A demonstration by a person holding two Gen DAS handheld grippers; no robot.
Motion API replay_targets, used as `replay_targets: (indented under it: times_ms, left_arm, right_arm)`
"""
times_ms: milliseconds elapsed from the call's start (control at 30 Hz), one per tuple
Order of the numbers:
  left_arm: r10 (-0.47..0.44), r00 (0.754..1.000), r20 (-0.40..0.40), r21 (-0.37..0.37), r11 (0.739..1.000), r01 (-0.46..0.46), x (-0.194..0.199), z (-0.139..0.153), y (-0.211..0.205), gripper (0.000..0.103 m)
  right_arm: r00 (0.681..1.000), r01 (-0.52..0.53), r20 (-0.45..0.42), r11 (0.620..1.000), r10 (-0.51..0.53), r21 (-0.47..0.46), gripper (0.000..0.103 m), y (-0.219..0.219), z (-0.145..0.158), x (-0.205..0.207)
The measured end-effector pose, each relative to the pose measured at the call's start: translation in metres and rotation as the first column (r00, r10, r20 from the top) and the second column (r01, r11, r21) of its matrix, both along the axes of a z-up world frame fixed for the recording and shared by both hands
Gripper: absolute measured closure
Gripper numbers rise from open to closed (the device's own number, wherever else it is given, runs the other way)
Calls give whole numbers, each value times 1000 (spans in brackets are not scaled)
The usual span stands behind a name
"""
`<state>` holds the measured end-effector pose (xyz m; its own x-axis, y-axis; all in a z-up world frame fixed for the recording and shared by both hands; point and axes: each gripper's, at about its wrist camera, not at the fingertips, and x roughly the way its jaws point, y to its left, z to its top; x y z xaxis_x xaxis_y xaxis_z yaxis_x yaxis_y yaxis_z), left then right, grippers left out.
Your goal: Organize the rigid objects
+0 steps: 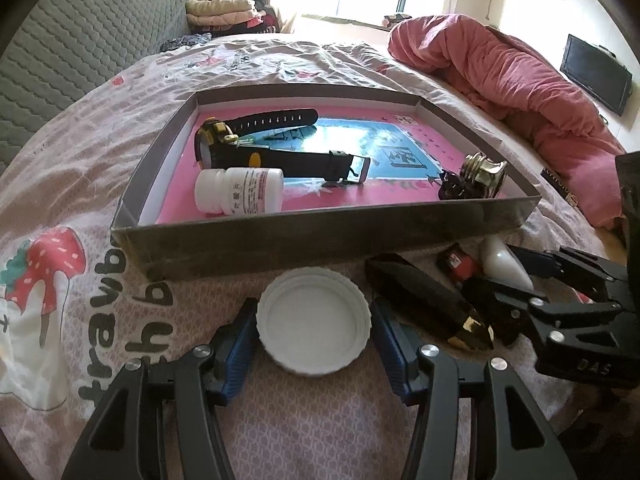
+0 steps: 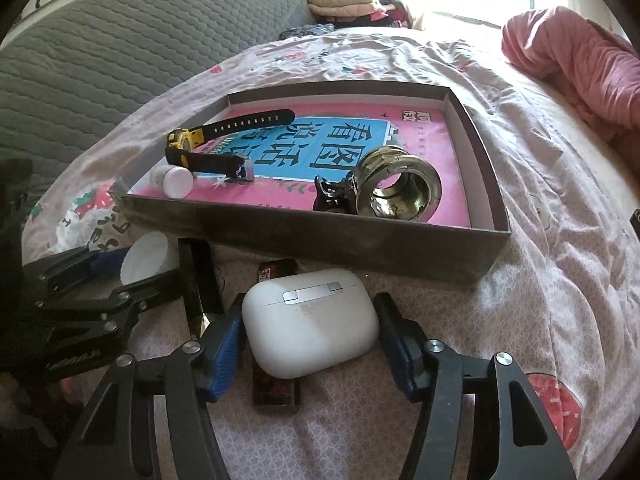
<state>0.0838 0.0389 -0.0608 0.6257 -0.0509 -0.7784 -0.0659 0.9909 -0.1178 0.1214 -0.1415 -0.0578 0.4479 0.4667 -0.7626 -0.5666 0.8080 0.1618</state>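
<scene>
Bed sheet, near side of box [image 2: 304, 240]: right claw [image 2: 310, 322] straddles white earbud case [image 2: 310, 322], pads apart — close squarely, lift clear. Left claw [image 1: 314, 326] open around white lid [image 1: 314, 326].

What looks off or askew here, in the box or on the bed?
Inside the box, the pill bottle lies on its side and the watch rests on edge. On the bedsheet, the white earbud case sits on top of a dark lighter, partly covering it. No spills or damage visible.
</scene>
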Motion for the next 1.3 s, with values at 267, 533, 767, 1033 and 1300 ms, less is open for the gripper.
replay_targets:
  times_ms: [267,533,767,1033,1300]
  left_arm:
    - [2,1000,13,-28,1000,-2,-1,4,6,52]
    - [0,999,40,-50,999,2,-4,14,9,52]
    - [-19,996,82,-35,999,21,-9,25,3,52]
    - [-19,993,120,-24,999,21,-13,35,2,52]
    - [-6,989,150,-22,1000,9,-15,44,4,52]
  right_arm:
    - [1000,9,-14,999,-8,43,40,-8,3,0]
    - [1000,-10,-4,999,10,43,40,-6,7,-3]
    - [1000,-18,9,998,18,59,40,-8,11,-5]
    - [999,-36,35,994,32,105,40,-10,23,-10]
    - [997,-43,71,987,32,154,40,-6,38,-12]
